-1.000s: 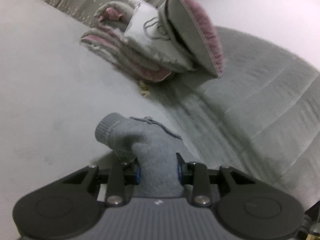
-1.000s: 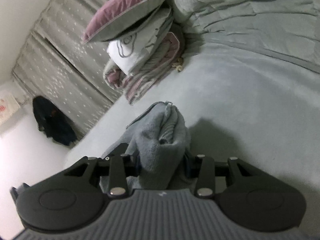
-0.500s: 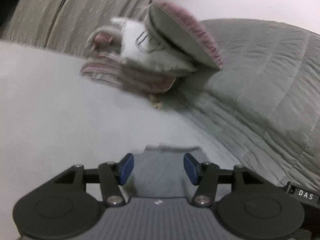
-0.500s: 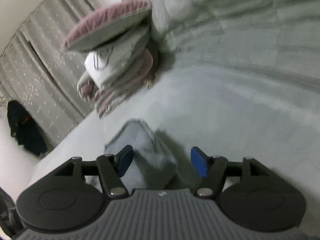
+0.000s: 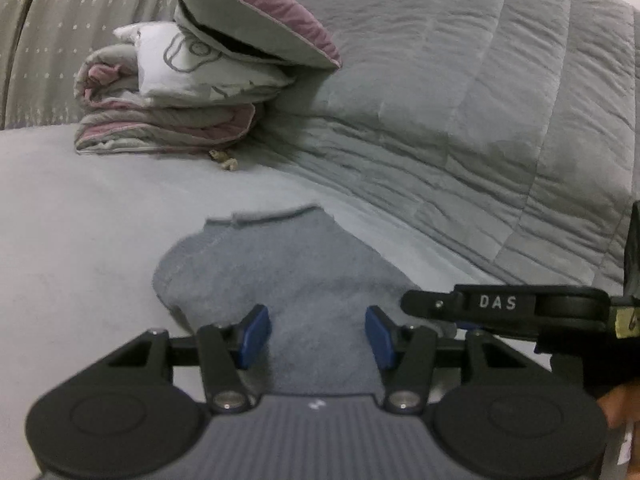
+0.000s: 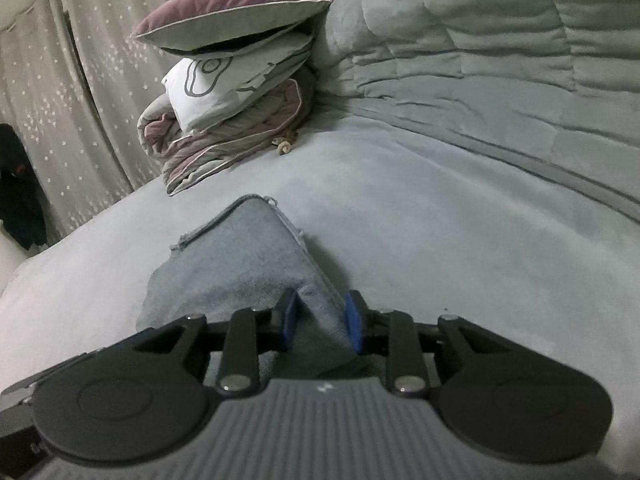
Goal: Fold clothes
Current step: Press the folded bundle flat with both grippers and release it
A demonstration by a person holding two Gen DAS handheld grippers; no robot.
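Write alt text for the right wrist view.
The right claw pinches a raised fold of the grey-blue garment lying on a pale grey bed. Behind it, a mauve cushion tops a stack of folded bedding, beside a grey quilt and starred curtains.

We count one folded grey garment [image 5: 280,264] on the bed, two pillows [image 6: 232,12] stacked on one folded blanket [image 6: 224,148], one quilt [image 5: 460,100], and two grippers [image 5: 316,332].
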